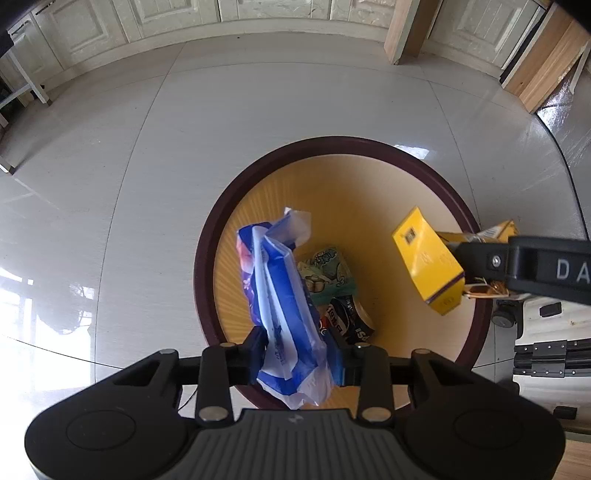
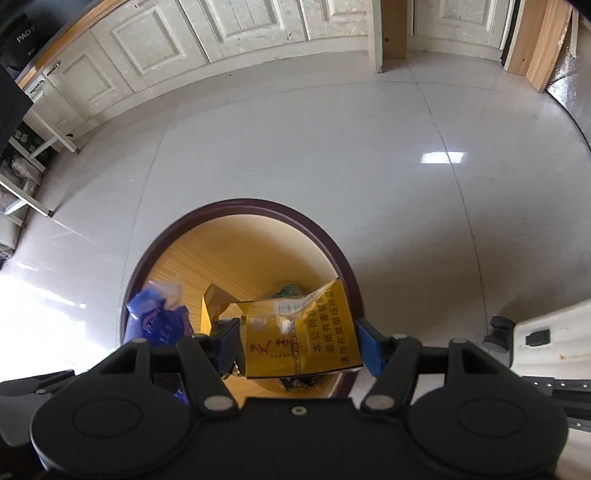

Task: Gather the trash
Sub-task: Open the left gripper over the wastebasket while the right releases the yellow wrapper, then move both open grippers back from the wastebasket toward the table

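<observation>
Left wrist view, item one: left gripper (image 1: pixel 297 356), pointing steeply down over the bin (image 1: pixel 207 258). A blue and white plastic wrapper (image 1: pixel 280 295) hangs between its two fingers (image 1: pixel 255 350), reaching ahead of the tips over the bin's mouth and trailing back toward the gripper body. Whether the pads press on the wrapper or merely flank it cannot be told; the film hides the contact on both sides.

Item two: bin, round, dark maroon rim, yellow-tan inner wall, standing on pale glossy floor tiles (image 1: pixel 295 92) directly below and ahead of the left gripper. At its bottom, just beyond the fingertips, lie a green printed packet (image 1: pixel 327 273) and a dark snack wrapper (image 1: pixel 347 317) with white lettering.

Item three: yellow carton (image 1: pixel 428 266), seen to the right of the left gripper, suspended above the bin's right side in the black fingers of the right gripper (image 1: pixel 469 266).

Right wrist view, item four: right gripper (image 2: pixel 297 347), jaws standing wide and clamped on the yellow carton (image 2: pixel 299 339), the blue pads (image 2: pixel 371 341) against its two sides. The carton is crumpled, flap torn open at the far end, with Chinese print on its face. It sits between the fingertips, over the near part of the bin (image 2: pixel 332 243).

Item five: blue wrapper (image 2: pixel 159 321), to the left of the right gripper, over the bin's left edge.

Item six: white panelled cabinet doors (image 2: pixel 236 29), far ahead of both grippers along the wall.
</observation>
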`<state>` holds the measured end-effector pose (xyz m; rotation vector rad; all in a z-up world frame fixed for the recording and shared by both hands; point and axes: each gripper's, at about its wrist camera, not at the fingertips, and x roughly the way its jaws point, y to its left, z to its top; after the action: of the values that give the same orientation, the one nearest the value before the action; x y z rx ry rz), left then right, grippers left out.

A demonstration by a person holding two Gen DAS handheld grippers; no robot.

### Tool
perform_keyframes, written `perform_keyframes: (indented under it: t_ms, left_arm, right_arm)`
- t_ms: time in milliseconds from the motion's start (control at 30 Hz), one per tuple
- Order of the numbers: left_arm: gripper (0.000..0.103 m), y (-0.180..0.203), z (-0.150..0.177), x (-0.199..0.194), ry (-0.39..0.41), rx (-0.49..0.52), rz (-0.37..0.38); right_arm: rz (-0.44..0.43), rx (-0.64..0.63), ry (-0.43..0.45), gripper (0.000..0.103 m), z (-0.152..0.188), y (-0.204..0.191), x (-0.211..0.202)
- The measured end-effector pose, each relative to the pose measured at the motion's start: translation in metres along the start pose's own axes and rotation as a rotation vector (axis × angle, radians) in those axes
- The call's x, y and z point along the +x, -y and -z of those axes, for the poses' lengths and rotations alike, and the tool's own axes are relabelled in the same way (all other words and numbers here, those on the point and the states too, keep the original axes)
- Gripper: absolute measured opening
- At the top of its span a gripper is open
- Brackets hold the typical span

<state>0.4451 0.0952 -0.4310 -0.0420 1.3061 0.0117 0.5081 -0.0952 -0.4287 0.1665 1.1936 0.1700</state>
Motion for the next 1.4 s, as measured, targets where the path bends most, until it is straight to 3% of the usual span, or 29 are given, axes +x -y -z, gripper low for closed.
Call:
perform_keyframes:
  t_ms: [367, 600, 867, 1200, 1400]
  left_arm:
    - [0.051, 0.007, -0.006, 0.004, -0.01, -0.004, -0.003]
    - [0.06, 0.009, -0.006, 0.009, -0.011, -0.004, -0.002]
    - [0.067, 0.005, -0.007, 0.005, -0.003, -0.021, -0.004]
    - [0.083, -0.002, -0.009, -0.006, 0.009, -0.038, -0.023]
    - [0.089, -0.006, -0.007, -0.012, 0.008, -0.044, -0.038]
  right_arm:
    - [-0.075, 0.033, 0.018, 0.068, 0.0, -0.003, -0.004]
    - [-0.062, 0.024, 0.009, 0.068, -0.001, -0.003, -0.004]
    - [0.016, -0.053, -0.065, 0.07, 0.002, -0.004, 0.01]
    - [0.042, -0.07, -0.077, 0.091, 0.005, -0.003, 0.009]
    - [0.074, -0.072, -0.07, 0.095, 0.011, 0.0, 0.005]
